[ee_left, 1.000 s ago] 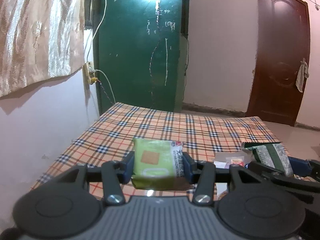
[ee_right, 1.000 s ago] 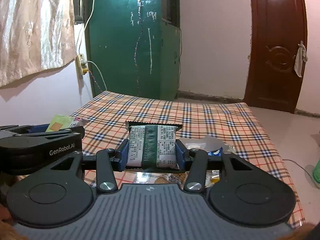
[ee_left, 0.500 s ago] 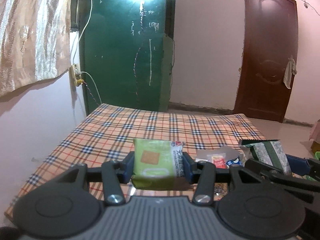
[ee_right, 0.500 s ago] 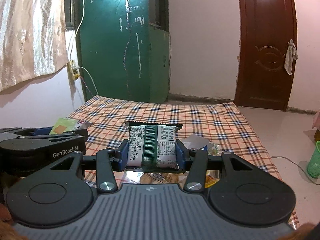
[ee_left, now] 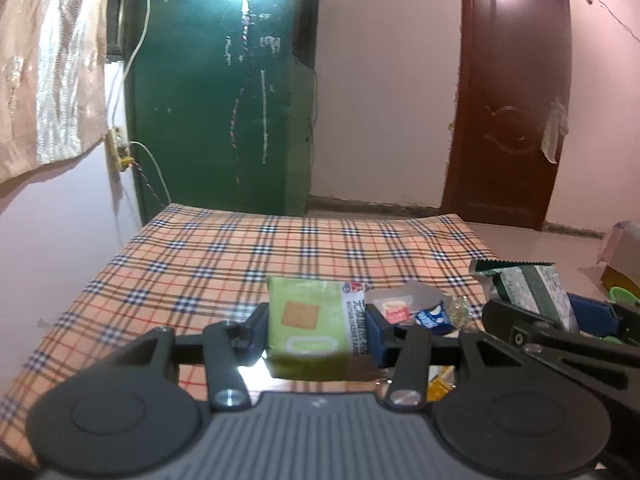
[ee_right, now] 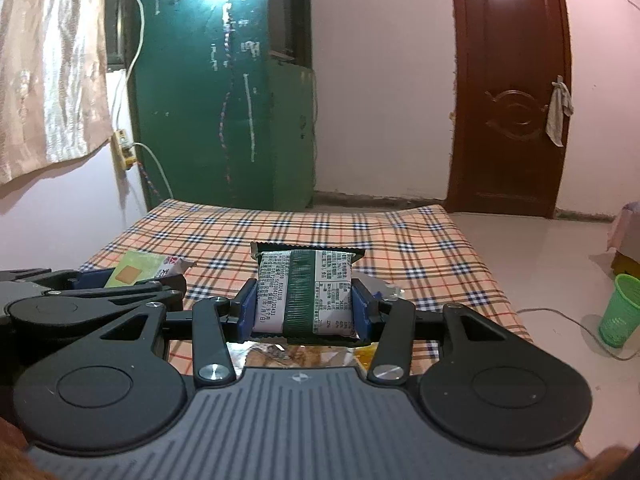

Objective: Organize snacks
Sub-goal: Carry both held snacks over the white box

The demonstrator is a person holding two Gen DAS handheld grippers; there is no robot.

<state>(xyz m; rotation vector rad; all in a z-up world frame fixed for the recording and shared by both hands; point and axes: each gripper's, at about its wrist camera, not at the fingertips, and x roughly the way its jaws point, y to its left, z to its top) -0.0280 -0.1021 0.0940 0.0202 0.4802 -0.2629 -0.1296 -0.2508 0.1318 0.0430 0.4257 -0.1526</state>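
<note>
My left gripper (ee_left: 316, 326) is shut on a light green biscuit packet (ee_left: 308, 320), held above the near part of the plaid-covered table (ee_left: 224, 256). My right gripper (ee_right: 305, 304) is shut on a green-and-white snack packet (ee_right: 306, 292), back label facing the camera. The two grippers hover side by side: the right gripper and its packet (ee_left: 532, 288) show at the right of the left wrist view, and the left gripper with the green packet (ee_right: 136, 270) at the left of the right wrist view. A small heap of loose snacks (ee_left: 416, 310) lies on the table between and below them.
A green cupboard (ee_left: 224, 112) stands behind the table's far edge, a brown door (ee_left: 516, 96) to its right. A green plastic cup (ee_right: 620, 310) and a cable lie on the floor right of the table. A curtain (ee_left: 44, 60) and a wall socket are at the left.
Both grippers, still holding their packets, have moved level to the right along the table; the heap of snacks, the floor and the green cup have come further into view.
</note>
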